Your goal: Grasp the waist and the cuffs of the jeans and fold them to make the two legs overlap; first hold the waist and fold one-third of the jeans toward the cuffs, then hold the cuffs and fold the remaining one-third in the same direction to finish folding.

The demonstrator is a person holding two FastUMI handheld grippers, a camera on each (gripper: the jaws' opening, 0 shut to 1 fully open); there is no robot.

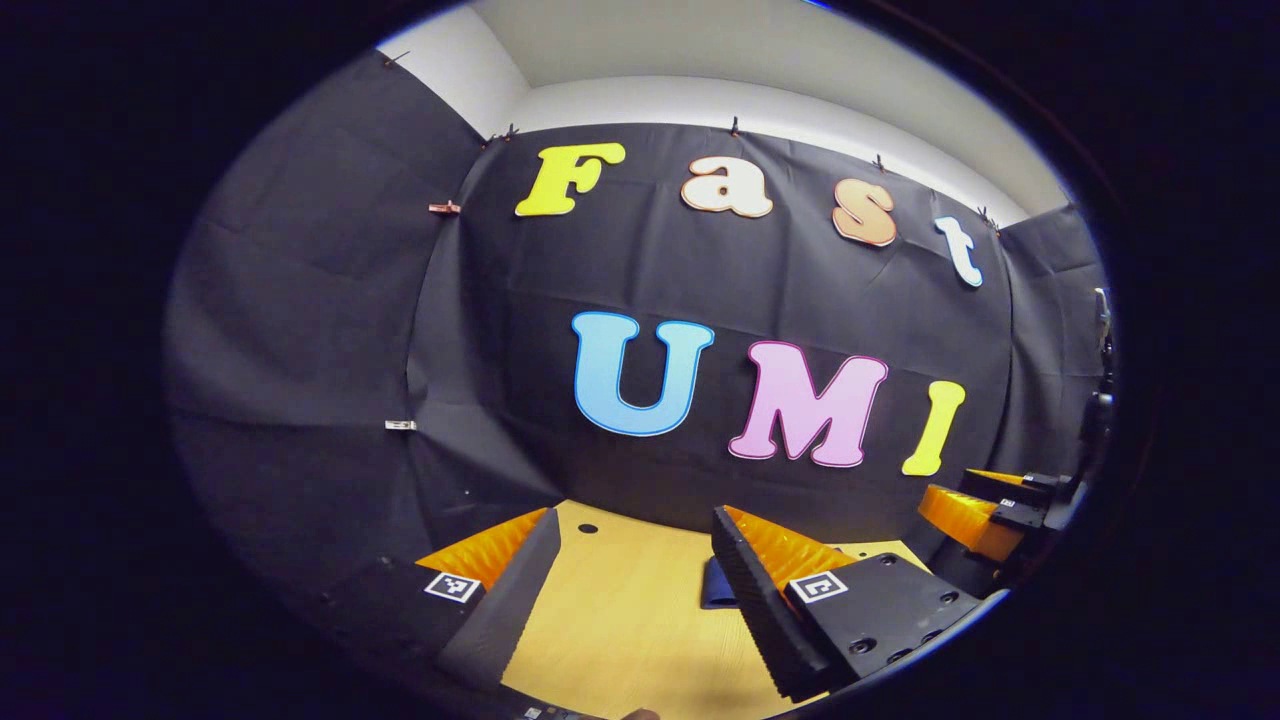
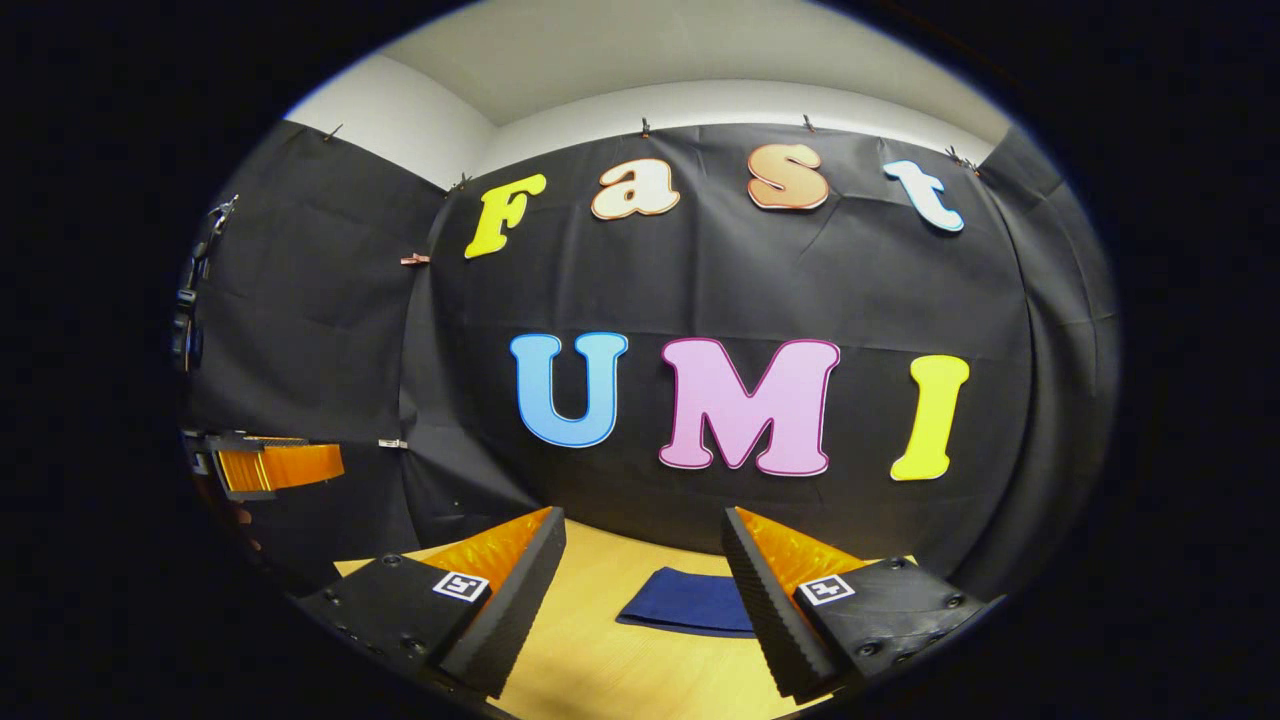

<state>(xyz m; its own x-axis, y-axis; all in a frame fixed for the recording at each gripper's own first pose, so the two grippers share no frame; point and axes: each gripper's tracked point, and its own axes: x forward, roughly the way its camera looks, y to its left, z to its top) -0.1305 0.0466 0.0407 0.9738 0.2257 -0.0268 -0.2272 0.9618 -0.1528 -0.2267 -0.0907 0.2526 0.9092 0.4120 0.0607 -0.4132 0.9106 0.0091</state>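
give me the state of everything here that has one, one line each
left gripper: open, nothing between its fingers, held above the table
right gripper: open, holding nothing, held above the table
dark blue denim jeans: lying flat on the table, touched by neither gripper; too little shows to tell how far they are folded
light wooden table: bears the jeans
black cloth booth wall: hung by clips along its top edge

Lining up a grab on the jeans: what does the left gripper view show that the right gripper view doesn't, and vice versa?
Left gripper view: the right gripper at its right edge, a small dark hole in the table, a sliver of the jeans. Right gripper view: the left gripper at its left edge, the jeans as a broad blue patch. Both: open fingers over the wooden table.
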